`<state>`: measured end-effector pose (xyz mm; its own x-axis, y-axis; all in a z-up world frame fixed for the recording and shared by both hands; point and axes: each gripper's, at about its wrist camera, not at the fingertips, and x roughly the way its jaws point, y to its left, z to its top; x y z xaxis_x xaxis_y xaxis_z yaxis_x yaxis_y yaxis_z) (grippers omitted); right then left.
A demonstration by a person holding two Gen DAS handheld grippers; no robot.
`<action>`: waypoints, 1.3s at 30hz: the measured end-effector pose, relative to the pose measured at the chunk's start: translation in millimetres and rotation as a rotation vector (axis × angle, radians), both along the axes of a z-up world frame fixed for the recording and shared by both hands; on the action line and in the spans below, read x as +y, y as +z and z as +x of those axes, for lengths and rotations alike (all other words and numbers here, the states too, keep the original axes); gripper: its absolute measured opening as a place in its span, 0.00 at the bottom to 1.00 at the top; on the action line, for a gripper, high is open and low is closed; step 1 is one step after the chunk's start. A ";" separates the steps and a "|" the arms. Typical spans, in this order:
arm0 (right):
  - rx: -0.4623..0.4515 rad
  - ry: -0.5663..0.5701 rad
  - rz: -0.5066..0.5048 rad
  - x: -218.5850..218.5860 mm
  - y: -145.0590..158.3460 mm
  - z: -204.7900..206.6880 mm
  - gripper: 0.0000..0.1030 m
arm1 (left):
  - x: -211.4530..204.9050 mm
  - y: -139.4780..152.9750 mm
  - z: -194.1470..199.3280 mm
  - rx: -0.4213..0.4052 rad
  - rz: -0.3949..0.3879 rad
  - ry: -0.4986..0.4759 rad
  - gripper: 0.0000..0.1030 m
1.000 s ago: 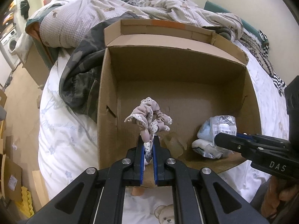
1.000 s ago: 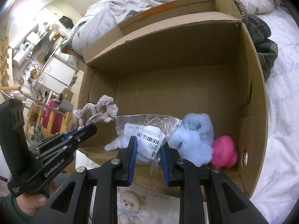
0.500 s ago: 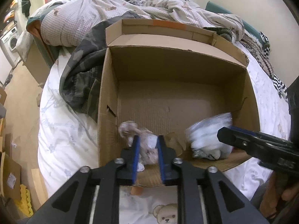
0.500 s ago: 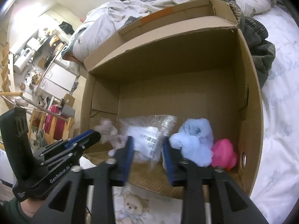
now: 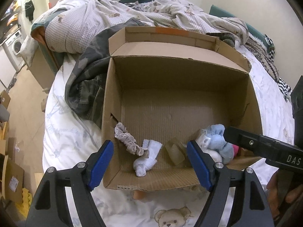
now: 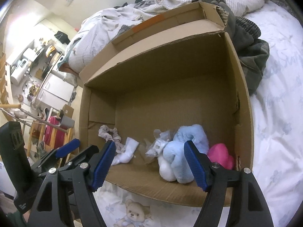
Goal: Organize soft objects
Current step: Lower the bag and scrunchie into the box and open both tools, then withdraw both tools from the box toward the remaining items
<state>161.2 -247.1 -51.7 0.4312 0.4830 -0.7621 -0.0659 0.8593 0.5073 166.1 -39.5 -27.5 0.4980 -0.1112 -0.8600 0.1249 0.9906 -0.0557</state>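
An open cardboard box (image 5: 111,87) (image 6: 244,117) lies on the bed. Along its near side lie a beige lace scrunchie (image 5: 126,141) (image 6: 108,134), a white sock (image 5: 148,158) (image 6: 127,150), a clear plastic bag (image 6: 159,147), a blue plush (image 5: 217,139) (image 6: 181,151) and a pink soft thing (image 6: 220,156). My left gripper (image 5: 149,144) hangs over the scrunchie and sock, its jaws opening with nothing gripped. Over the bag and blue plush, my right gripper (image 6: 149,144) also has its jaws opening around no object; both items lie loose below.
A camouflage garment (image 5: 85,87) lies against the box's left wall, with rumpled checked bedding (image 5: 79,24) behind it. White sheet with a teddy bear print (image 5: 170,215) covers the bed in front. Floor and cardboard pieces (image 5: 11,177) lie to the left.
The left gripper let go of the scrunchie, which dropped into the box. The right gripper released the plastic bag, now beside the blue plush. Both jaws spread wide.
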 end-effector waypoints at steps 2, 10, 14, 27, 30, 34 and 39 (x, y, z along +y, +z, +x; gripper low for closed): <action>0.002 0.001 -0.002 -0.1 0.4 -0.5 0.77 | -0.4 0.2 -0.5 -0.001 0.003 0.001 0.75; 0.011 -0.018 -0.019 -0.4 1.2 -2.2 0.77 | 8.4 -2.4 -9.0 0.019 -0.002 0.030 0.75; 0.013 -0.016 -0.047 2.2 0.7 -7.6 0.77 | 17.0 -0.4 -17.1 0.023 -0.020 0.049 0.75; -0.007 -0.009 -0.092 3.6 7.6 -31.2 0.77 | 41.6 7.6 -47.0 -0.030 0.052 0.055 0.75; -0.006 -0.017 -0.087 1.3 7.4 -40.3 0.77 | 54.7 2.9 -54.3 -0.015 0.048 0.074 0.75; -0.009 -0.044 -0.106 -3.2 7.4 -54.5 0.77 | 76.1 -7.6 -63.0 0.030 0.042 0.139 0.75; -0.012 -0.075 -0.084 -8.2 8.0 -71.1 0.77 | 84.0 -22.4 -64.9 0.088 0.000 0.180 0.75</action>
<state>90.0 -255.4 -43.7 0.4733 0.3835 -0.7930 -0.0055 0.9015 0.4327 101.2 44.5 -49.9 0.4325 -0.0269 -0.9012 -0.0599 0.9965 -0.0585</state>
